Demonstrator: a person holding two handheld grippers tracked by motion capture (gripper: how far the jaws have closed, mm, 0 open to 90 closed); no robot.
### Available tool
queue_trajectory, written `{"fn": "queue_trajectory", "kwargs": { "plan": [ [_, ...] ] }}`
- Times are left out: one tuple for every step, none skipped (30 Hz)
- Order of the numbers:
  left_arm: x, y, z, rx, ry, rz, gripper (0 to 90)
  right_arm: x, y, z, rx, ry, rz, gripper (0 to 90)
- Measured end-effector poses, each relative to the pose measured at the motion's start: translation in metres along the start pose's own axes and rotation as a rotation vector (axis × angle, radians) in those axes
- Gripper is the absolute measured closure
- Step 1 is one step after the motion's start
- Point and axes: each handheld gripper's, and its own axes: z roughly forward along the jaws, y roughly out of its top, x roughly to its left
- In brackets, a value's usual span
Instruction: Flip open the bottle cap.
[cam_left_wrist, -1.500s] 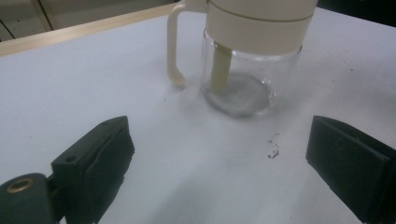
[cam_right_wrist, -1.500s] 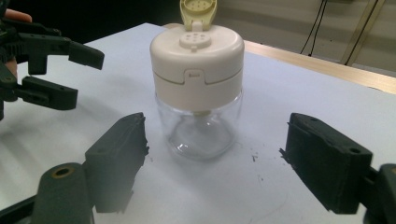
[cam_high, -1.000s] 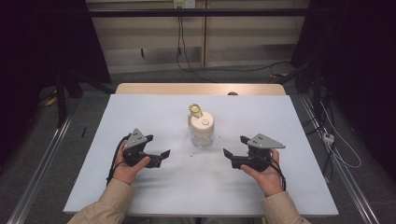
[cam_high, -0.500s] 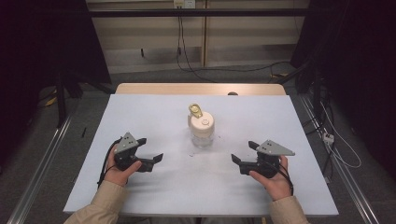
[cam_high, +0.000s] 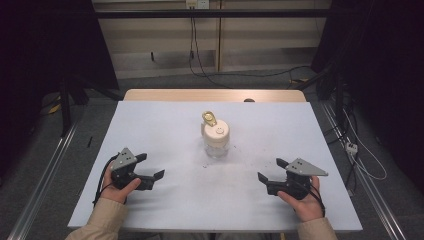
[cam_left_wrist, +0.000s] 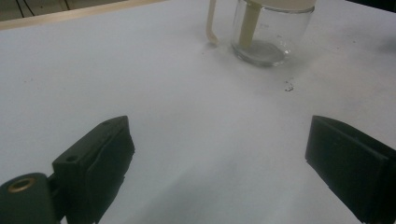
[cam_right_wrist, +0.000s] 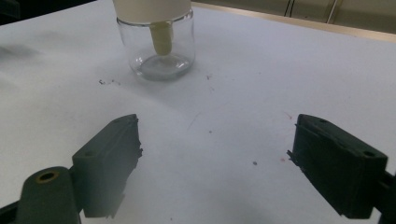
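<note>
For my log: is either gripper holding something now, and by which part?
Nothing is held. The left gripper and right gripper are both open and apart from the jar.

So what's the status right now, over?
Left gripper open, empty. Right gripper open, empty. Glass jar upright mid-table, cream lid on, untouched. Nothing between jaws and jar.

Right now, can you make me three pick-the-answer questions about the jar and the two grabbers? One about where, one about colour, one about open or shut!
1. Where does the clear glass jar with the cream lid stand?
A. between the two grippers, farther up the table
B. inside the left gripper
C. on the floor

2. What colour is the table cover?
A. red
B. white
C. green

3. How are the left gripper and right gripper?
A. both shut
B. both open
C. one holds the jar

Answers: 1 A, the high view shows it mid-table; 2 B, it looks white everywhere; 3 B, each gripper view shows wide-apart jaws with nothing between.
</note>
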Motion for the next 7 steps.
{"fn": "queue_trajectory", "kwargs": {
  "plan": [
    [0.001, -0.0008, -0.001, 0.005, 0.003, -0.001, 6.9, -0.0007, -0.0012, -0.0004, 0.001, -0.001, 0.001, 14.6],
    [0.0016, -0.0017, -0.0013, 0.005, 0.006, -0.003, 6.9, -0.0014, -0.002, -0.0005, 0.0, -0.001, 0.001, 14.6],
    [0.0024, -0.0026, -0.0017, 0.005, 0.006, -0.009, 6.8, -0.0021, -0.0026, -0.0005, 0.001, -0.003, -0.001, 14.5],
    [0.0031, -0.0031, -0.0017, 0.005, 0.004, -0.012, 6.8, -0.0027, -0.003, -0.0003, 0.002, -0.005, 0.002, 14.3],
    [0.0038, -0.0032, -0.0018, 0.007, 0.007, -0.01, 6.8, -0.0031, -0.0032, 0.0, 0.001, -0.006, 0.006, 14.3],
    [0.0045, -0.0031, -0.0016, 0.005, 0.01, -0.009, 6.8, -0.0035, -0.0035, 0.0004, 0.004, -0.006, 0.003, 14.2],
    [0.0049, -0.0029, -0.0012, 0.003, 0.009, -0.012, 6.7, -0.0035, -0.0037, 0.0009, 0.004, -0.007, 0.001, 14.2]
  ]
}}
